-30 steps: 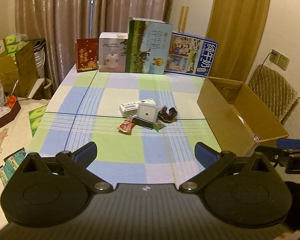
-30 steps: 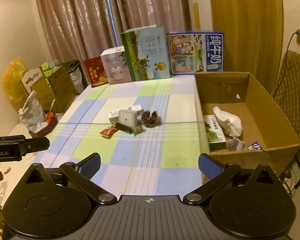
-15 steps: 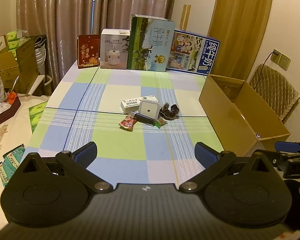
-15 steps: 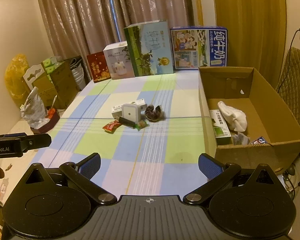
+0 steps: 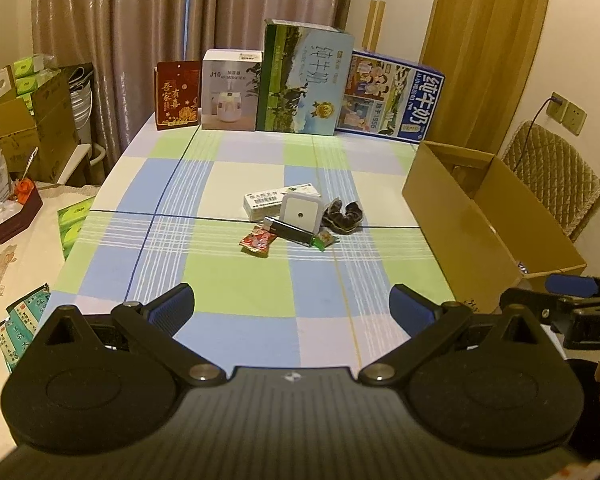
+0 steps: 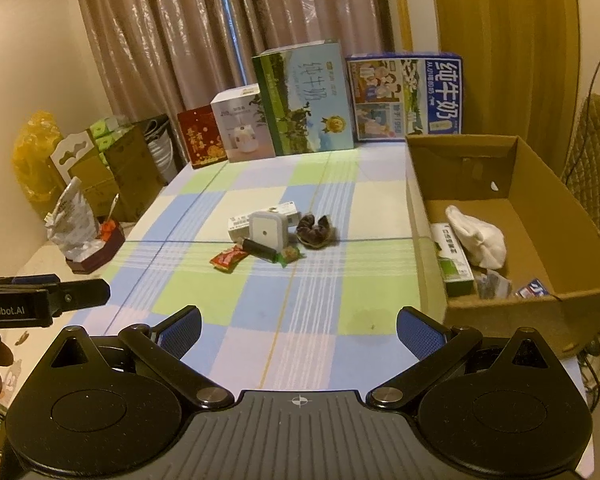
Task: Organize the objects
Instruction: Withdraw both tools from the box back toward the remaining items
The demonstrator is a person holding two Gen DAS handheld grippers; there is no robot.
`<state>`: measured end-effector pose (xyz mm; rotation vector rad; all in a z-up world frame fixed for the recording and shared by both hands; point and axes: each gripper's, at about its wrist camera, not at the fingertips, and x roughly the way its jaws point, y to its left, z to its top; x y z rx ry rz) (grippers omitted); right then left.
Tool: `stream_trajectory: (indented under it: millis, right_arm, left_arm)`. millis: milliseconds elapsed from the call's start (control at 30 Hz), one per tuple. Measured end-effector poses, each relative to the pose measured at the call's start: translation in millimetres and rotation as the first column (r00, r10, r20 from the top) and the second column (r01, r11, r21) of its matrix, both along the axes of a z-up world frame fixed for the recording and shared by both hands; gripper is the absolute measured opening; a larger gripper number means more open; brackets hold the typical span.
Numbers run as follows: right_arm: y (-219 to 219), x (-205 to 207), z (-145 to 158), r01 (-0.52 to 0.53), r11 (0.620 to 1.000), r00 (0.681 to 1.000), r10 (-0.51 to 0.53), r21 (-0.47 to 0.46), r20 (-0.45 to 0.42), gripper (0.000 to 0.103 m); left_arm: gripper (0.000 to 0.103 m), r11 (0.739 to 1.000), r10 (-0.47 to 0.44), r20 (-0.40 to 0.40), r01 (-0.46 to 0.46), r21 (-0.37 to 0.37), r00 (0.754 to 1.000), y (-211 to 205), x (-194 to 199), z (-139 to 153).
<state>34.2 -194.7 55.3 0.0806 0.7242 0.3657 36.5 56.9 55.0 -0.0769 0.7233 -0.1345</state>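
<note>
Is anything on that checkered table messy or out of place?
Yes: a small heap of loose things sits mid-table while the cardboard box on the right already holds a few items. A white square device leans on a flat white box, with a red snack packet and a dark scrunchie beside it. Nothing looks spilled or broken.

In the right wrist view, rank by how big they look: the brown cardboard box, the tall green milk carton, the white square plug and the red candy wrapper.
1. brown cardboard box
2. tall green milk carton, though it stands farther back
3. white square plug
4. red candy wrapper, close to the plug in apparent size
</note>
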Motion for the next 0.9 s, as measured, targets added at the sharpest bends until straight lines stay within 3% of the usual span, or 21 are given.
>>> stream_trajectory:
  millis: [367, 667, 900]
  right_arm:
    - [28.1, 63.3, -25.7, -0.007, 1.000, 1.000, 0.008, -0.024, 0.020, 0.101]
    - [42.0, 138.0, -70.1, 0.026, 0.997, 1.000, -0.027, -0.067, -0.012, 0.100]
    - [51.0, 178.7, -105.4, -0.040, 0.994, 0.998, 0.034, -0.106, -0.055, 0.084]
  left_arm:
    - [0.102, 1.000, 0.000, 0.001, 0.000, 0.031, 1.000, 15.4, 62.3, -25.0]
    - [0.100, 0.996, -0.003, -0.027, 0.005, 0.085, 1.000, 18.3, 136.2, -78.2]
    - [0.090, 0.987, -0.084, -0.046, 0.089, 0.137, 0.995, 7.1, 177.5, -121.4]
